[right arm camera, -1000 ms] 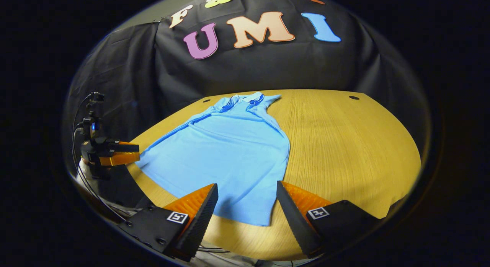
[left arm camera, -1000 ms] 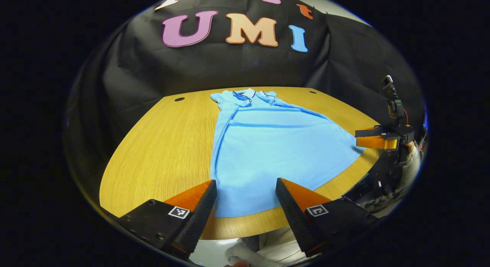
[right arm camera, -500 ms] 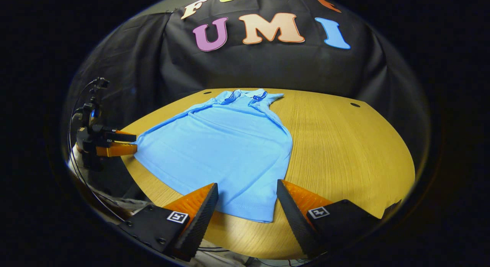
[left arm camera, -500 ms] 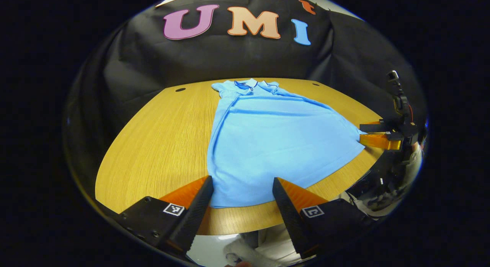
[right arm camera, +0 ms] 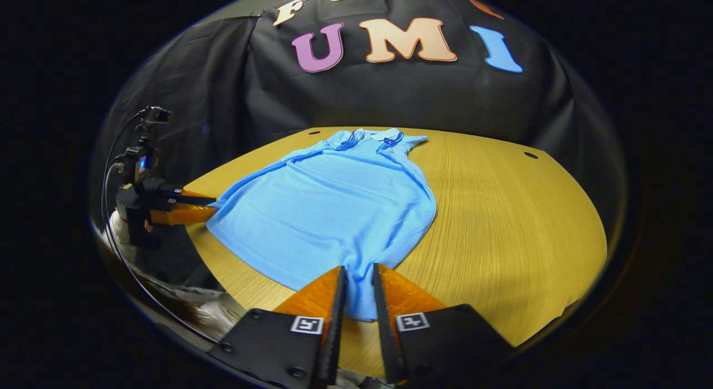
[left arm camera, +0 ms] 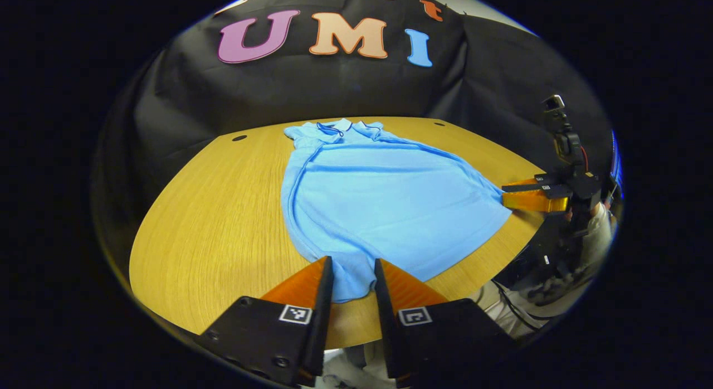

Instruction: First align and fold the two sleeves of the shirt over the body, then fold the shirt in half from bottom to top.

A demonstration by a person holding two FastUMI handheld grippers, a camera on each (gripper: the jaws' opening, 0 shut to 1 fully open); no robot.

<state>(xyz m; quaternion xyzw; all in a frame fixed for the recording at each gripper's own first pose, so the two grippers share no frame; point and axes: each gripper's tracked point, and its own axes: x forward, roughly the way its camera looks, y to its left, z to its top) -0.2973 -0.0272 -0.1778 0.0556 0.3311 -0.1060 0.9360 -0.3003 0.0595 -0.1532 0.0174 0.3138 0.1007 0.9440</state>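
Observation:
A light blue polo shirt (left arm camera: 384,199) lies flat on the wooden table (left arm camera: 211,222), collar at the far end and hem toward me, with the sleeves lying in over the body. My left gripper (left arm camera: 353,262) is shut on the hem's near-left corner, and the cloth bunches between its fingers. In the right gripper view the shirt (right arm camera: 334,205) spreads out ahead, and my right gripper (right arm camera: 358,268) is shut on the hem's other corner. Each view also has the opposite gripper at the shirt's far hem corner: the right gripper (left arm camera: 515,195) and the left gripper (right arm camera: 207,206).
The table's front edge runs just under both grippers. Bare wood (right arm camera: 501,222) flanks the shirt on either side. Small dark holes (left arm camera: 239,137) (right arm camera: 530,155) sit near the back corners. A hand and sleeve (left arm camera: 599,233) hold the right gripper beyond the edge.
Both grippers went from wide open over the hem to shut on its two corners. The hem now puckers at each grip.

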